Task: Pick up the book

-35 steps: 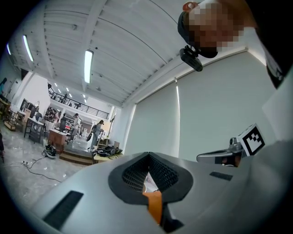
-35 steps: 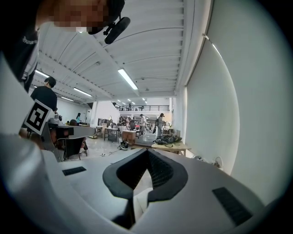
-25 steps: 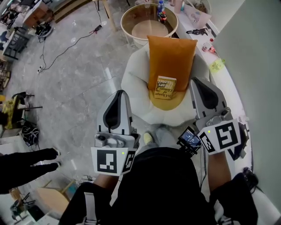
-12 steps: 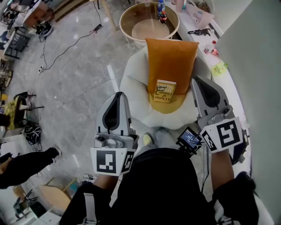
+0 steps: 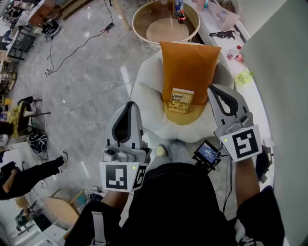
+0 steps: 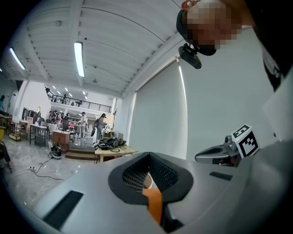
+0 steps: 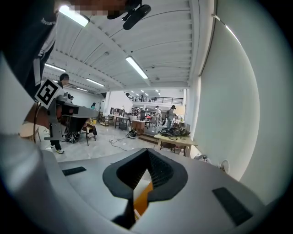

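1. Nearest, the person stands in dark clothing with a tool held out in each hand. The left gripper [image 5: 130,104] and right gripper [image 5: 215,90] flank the seat ahead, which reads as an approach stance with neither side committed yet.
2. Both tools have their jaws pressed together with nothing between them. Each gripper view shows the dark pads meeting at the tip, with only a sliver of orange beyond. They would need to spread before anything can be taken.
3. The book [image 5: 182,101] rests a little farther on, tilted against the foot of an orange cushion [image 5: 188,62]. It is touched by neither tool, and the right one is the nearer.
4. The cushion stands propped against the back of a white padded chair [image 5: 147,93]. That soft seat would likely let the book shift if it were nudged.
5. To the left, polished grey stone floor [image 5: 91,81] holds a bystander's leg [image 5: 29,175] near and a loose cable [image 5: 77,48] far.
6. Farthest is a round wooden-rimmed table [image 5: 139,21] carrying bottles [image 5: 179,10]. A cluttered white ledge [image 5: 250,91] runs along the right wall.
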`<state>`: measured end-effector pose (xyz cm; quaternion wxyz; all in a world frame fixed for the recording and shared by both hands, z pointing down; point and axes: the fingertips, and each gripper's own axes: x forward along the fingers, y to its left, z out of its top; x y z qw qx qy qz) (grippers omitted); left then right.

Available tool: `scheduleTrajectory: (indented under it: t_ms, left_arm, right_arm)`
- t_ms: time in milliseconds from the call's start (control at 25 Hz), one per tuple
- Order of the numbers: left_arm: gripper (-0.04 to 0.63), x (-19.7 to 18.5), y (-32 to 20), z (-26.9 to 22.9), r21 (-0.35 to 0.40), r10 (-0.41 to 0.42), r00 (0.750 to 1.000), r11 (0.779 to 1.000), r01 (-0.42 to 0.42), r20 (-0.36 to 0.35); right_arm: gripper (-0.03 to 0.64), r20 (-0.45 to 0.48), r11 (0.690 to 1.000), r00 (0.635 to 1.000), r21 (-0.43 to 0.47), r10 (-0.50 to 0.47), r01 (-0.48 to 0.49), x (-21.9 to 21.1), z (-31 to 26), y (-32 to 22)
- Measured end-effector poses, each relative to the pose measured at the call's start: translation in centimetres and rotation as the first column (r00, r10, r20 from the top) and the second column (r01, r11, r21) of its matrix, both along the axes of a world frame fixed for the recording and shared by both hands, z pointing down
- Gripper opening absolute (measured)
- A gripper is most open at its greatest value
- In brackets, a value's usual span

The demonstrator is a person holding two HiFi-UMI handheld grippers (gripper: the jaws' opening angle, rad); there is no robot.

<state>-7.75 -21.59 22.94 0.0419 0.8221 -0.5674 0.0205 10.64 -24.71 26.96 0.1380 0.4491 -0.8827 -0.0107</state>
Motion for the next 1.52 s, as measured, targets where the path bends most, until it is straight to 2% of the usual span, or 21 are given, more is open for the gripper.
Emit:
scheduleTrajectory:
  t_ms: [280,680,880,1080,1280,1520]
  left_arm:
    - [0.011,0.6,-0.5,-0.5,-0.005,-0.033,0.999,0.999,0.033,0.031]
    - [0.011,0.6,-1.3,1.4,-0.043,-0.025,0.999,0.999,0.027,0.042]
    - [0.011,0.1,-2.3,3.5,-0.08,-0.021,0.999,0.996,0.025,0.043]
    - [0.011,-0.8,-4.4,6.7,-0.104,-0.017,0.999,0.994,0.022,0.043]
    - [0.011,-1.6,-5.7,10.7,-0.153,-0.021,0.999,0.988,0.025,0.028]
    - [0.011,-1.7,-7.5,13.8,-0.202,-0.014,0.999,0.979,0.02,0.031]
  right_arm:
    - [0.009,-0.038,0.998,0.997,-0.013,-0.07,0.069,0.2,1.1,-0.7]
    - [0.009,-0.037,0.994,0.995,-0.065,-0.094,0.092,0.6,4.0,-1.6]
    - [0.009,-0.121,0.985,0.981,-0.096,-0.151,0.14,0.1,7.7,-2.4]
    - [0.009,-0.165,0.974,0.973,-0.185,-0.162,0.131,0.1,12.6,-3.7]
    - [0.009,-0.228,0.954,0.947,-0.253,-0.224,0.164,-0.7,17.5,-4.5]
    - [0.01,-0.226,0.934,0.935,-0.295,-0.272,0.2,-1.6,21.6,-5.9]
